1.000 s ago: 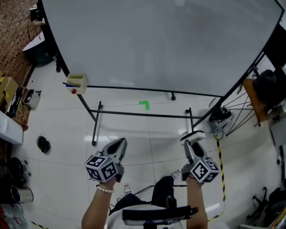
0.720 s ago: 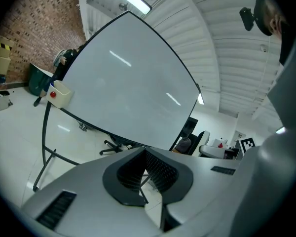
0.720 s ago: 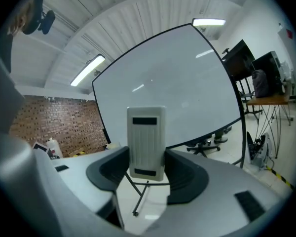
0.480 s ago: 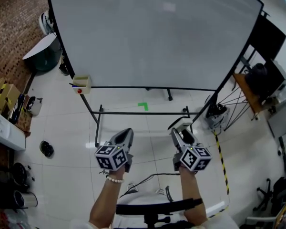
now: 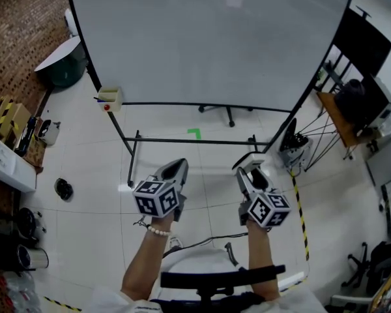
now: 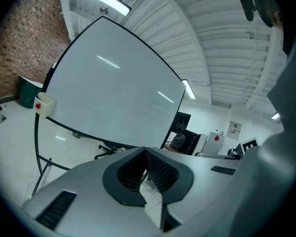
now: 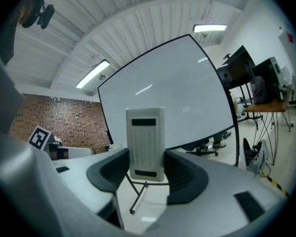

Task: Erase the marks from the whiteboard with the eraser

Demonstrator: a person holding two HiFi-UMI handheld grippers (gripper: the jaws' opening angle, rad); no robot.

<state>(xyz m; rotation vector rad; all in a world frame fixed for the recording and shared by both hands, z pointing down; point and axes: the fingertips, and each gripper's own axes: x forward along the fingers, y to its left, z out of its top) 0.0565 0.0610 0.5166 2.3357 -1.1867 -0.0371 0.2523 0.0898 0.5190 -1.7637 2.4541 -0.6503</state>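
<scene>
Right gripper [image 7: 147, 163] clamps a white ribbed rectangular eraser [image 7: 147, 132]. Left gripper [image 6: 144, 151] jaws are closed together. Large black-framed whiteboard [image 5: 208, 38] stands ahead, apart.

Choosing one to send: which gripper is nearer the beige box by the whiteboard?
Left. In the head view the left gripper is below-right of the beige box; the right gripper, holding the eraser, is farther right.

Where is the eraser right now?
The eraser is pinched in the right tool, at the head view's lower right, short of the whiteboard and beside the left tool.
</scene>
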